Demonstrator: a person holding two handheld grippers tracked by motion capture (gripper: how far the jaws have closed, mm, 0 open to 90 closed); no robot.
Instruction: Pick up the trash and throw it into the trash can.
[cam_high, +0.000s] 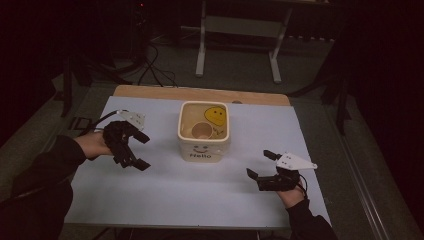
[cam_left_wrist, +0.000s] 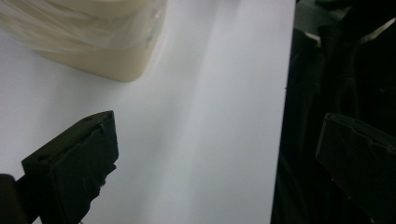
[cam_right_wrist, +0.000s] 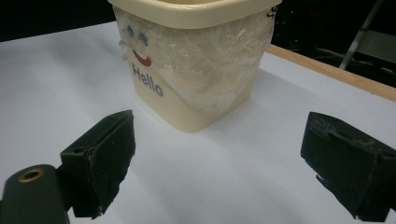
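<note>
While the cream tub (cam_high: 204, 145) with its "Hello" face stands near the middle of the white table (cam_high: 165, 195), holding a small cup (cam_high: 202, 131), I hold my left gripper (cam_high: 142, 150) just left of it and my right gripper (cam_high: 261, 164) nearer me on its right, both spread wide and grasping nothing.

The cream bin (cam_left_wrist: 88, 37) is running off the top edge ahead of the left gripper (cam_left_wrist: 219, 149), blurring there. In the right gripper view its rim is being cut off above the jaws. The cup (cam_high: 201, 131) inside is sitting too dim to detail. The right-hand jaw is crossing the lower edge.
</note>
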